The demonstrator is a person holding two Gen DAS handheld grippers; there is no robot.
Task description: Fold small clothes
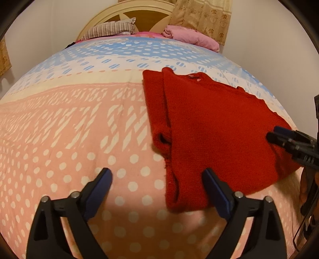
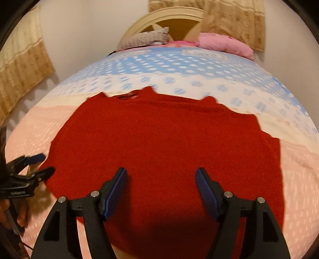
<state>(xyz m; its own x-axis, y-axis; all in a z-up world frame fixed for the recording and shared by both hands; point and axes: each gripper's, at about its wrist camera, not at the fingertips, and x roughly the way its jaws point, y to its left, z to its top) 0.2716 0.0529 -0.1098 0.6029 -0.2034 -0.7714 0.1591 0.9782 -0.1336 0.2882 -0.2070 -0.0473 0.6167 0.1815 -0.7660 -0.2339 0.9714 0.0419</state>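
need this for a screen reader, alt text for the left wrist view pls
A red garment, partly folded, lies on a pink and blue dotted bedspread. The open left gripper hovers at its near edge, and the right gripper enters from the right.

The sweater (image 2: pixel 163 151) lies flat on the bedspread (image 1: pixel 69 129); behind it, pillows (image 1: pixel 109 29) rest against the headboard (image 1: pixel 147 18).

I see a bed (image 1: pixel 59 129) under a pink-and-blue dotted cover, its cream headboard (image 1: pixel 127 10) at twelve o'clock, tan curtains (image 1: pixel 201 18) at one, plain pale walls (image 1: pixel 49 25).
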